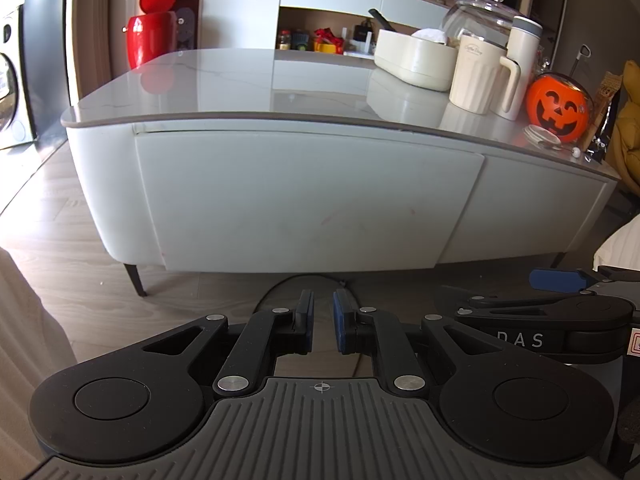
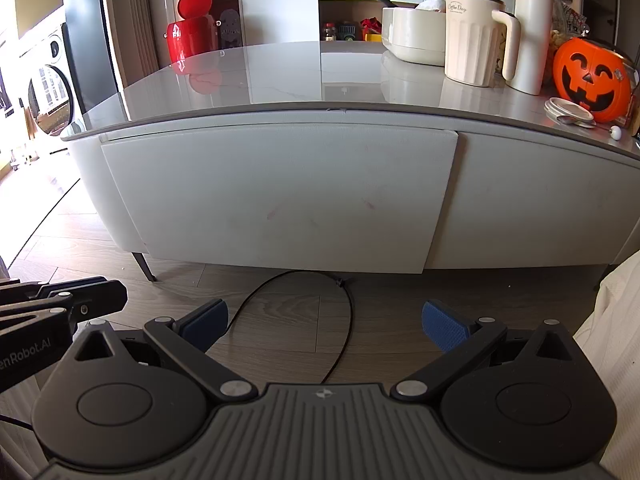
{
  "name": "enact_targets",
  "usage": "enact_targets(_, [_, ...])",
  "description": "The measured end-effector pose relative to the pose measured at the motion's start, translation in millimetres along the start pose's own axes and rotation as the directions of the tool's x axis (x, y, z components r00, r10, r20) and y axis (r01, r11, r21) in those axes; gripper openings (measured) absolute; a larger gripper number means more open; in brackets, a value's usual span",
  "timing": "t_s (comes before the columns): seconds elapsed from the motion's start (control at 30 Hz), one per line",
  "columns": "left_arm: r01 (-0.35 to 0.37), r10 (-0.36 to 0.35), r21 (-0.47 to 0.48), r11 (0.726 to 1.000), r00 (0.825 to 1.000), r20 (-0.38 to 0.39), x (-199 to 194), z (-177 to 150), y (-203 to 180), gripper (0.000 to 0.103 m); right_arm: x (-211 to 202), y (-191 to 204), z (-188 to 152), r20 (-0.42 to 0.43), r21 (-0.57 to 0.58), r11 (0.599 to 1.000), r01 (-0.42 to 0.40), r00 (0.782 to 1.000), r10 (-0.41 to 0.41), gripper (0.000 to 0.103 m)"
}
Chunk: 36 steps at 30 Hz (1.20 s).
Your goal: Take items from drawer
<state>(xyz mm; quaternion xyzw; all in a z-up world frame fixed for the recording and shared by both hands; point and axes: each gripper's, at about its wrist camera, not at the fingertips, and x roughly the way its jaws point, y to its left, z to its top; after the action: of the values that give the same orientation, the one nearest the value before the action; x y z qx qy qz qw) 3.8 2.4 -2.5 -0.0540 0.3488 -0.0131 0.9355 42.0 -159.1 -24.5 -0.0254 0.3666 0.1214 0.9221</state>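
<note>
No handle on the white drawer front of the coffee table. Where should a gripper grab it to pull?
Likely the top edge of the flat white drawer front, coming from above and in front: a thin gap shows under the grey tabletop, and the panel's right edge stands slightly proud. No knob or handle is visible. The open right gripper suits this; the left gripper is shut.

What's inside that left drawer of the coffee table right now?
Nothing inside shows: the drawer front is closed flush with the coffee table, covering any contents. Only pinkish smudges mark its face.
</note>
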Motion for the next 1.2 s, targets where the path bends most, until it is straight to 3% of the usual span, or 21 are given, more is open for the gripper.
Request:
enact_targets(0.6, [0.004, -0.005, -0.015, 1.000, 0.999, -0.034, 4, -1, 2, 0.013, -1, -2, 5, -0.004, 0.015, 1.000, -0.017, 1.000, 0.017, 0.103])
enact_targets(0.87, [0.031, -0.035, -0.091, 0.995, 0.998, -0.043, 16, 18, 20, 0.014, 9, -12, 16, -0.056, 0.066, 0.995, -0.070, 0.996, 0.074, 0.103])
enact_targets(1.2, [-0.091, 0.091, -0.008, 0.996, 0.995, 0.043, 55, 82, 60, 0.014, 35, -21, 58, 0.033, -0.067, 0.998, -0.010, 0.999, 0.012, 0.103])
